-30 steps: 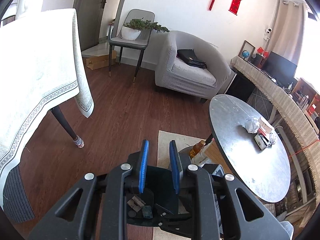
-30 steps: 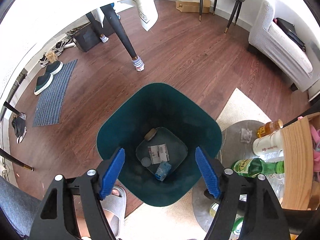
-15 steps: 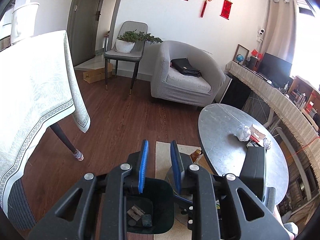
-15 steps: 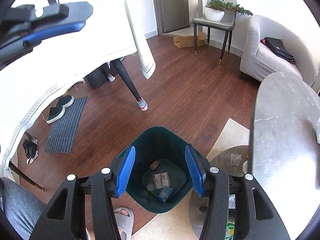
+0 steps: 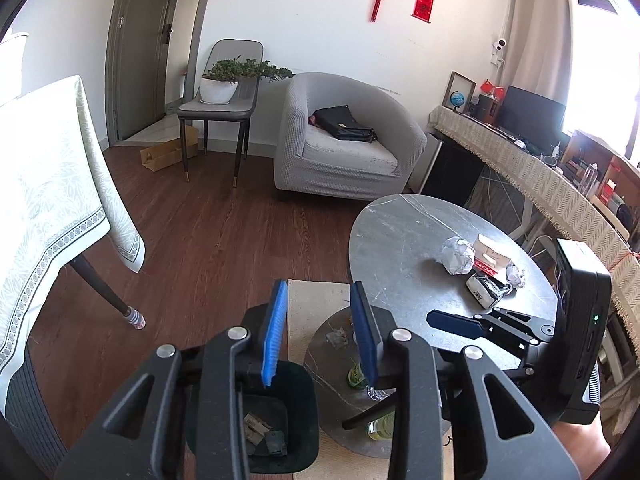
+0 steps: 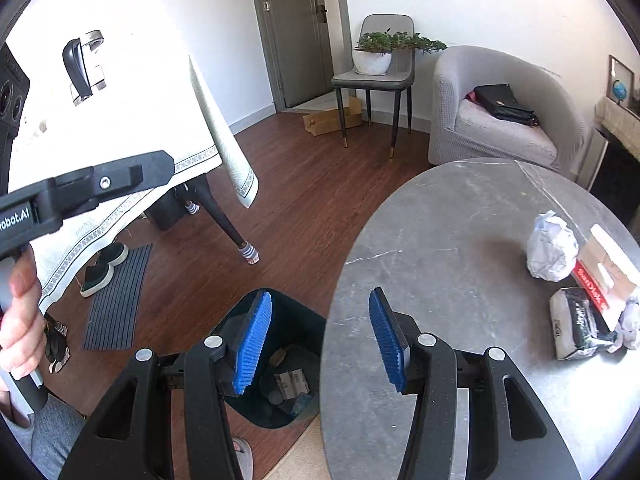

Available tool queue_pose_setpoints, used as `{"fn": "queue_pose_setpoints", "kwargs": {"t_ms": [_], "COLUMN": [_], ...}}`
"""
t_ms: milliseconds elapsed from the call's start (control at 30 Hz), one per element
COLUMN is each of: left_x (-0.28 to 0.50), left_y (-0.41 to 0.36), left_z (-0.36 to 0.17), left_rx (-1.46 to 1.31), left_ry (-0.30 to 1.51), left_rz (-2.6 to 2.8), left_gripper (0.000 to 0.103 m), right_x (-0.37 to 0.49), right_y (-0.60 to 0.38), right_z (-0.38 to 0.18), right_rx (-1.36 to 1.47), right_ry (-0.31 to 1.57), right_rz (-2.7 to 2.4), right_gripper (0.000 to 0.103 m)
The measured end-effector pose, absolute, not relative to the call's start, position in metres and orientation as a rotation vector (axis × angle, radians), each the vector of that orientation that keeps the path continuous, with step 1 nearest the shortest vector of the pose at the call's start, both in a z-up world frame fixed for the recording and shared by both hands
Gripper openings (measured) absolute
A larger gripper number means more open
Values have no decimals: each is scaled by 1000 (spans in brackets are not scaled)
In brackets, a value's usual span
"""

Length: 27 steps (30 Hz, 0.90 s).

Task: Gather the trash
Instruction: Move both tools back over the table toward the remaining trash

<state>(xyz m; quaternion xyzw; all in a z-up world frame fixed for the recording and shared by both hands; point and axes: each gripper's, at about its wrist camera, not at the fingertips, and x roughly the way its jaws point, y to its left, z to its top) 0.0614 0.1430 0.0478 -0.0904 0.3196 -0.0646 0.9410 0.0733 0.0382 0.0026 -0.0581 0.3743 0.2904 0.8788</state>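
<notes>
On the round grey table (image 6: pixel 440 240) lie a crumpled white paper ball (image 6: pixel 552 246), a red and white box (image 6: pixel 604 276), a plastic packet (image 6: pixel 580 324) and a smaller paper wad (image 6: pixel 632 320). My right gripper (image 6: pixel 320 336) hangs open above the table's near edge, with nothing between its pads. Below it stands the dark green bin (image 6: pixel 256 416) with scraps inside. My left gripper (image 5: pixel 320 320) hovers over the bin (image 5: pixel 304 392), its jaws opening and empty. The paper ball (image 5: pixel 458 255) and box (image 5: pixel 490 258) lie beyond it.
A low round side table (image 5: pixel 332 364) with bottles stands under the grey table, on a beige rug. A cloth-covered dining table (image 5: pixel 48 200) stands left and a grey armchair (image 5: pixel 344 140) behind. A hand (image 6: pixel 20 320) holds the left gripper's handle.
Both grippers rose from above the bin to table height. The right jaws narrowed, the left jaws spread a little. The right gripper came into the left wrist view.
</notes>
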Motion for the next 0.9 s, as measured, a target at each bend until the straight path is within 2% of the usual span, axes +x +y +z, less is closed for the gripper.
{"fn": "queue_pose_setpoints", "kwargs": {"t_ms": [567, 767, 900], "left_x": [93, 113, 129], "left_y": [62, 37, 15], "left_z": [38, 38, 34], "left_rx": [-125, -162, -138], "left_ry": [686, 694, 700], "left_rz": [-237, -274, -286], "left_gripper": [44, 54, 58], "right_x": [79, 79, 78], "right_y": [-65, -109, -132], "right_z": [19, 30, 30], "right_rx": [-42, 5, 40], "right_ry": [731, 705, 694], "right_rz": [458, 390, 355], "right_gripper": [52, 52, 61]}}
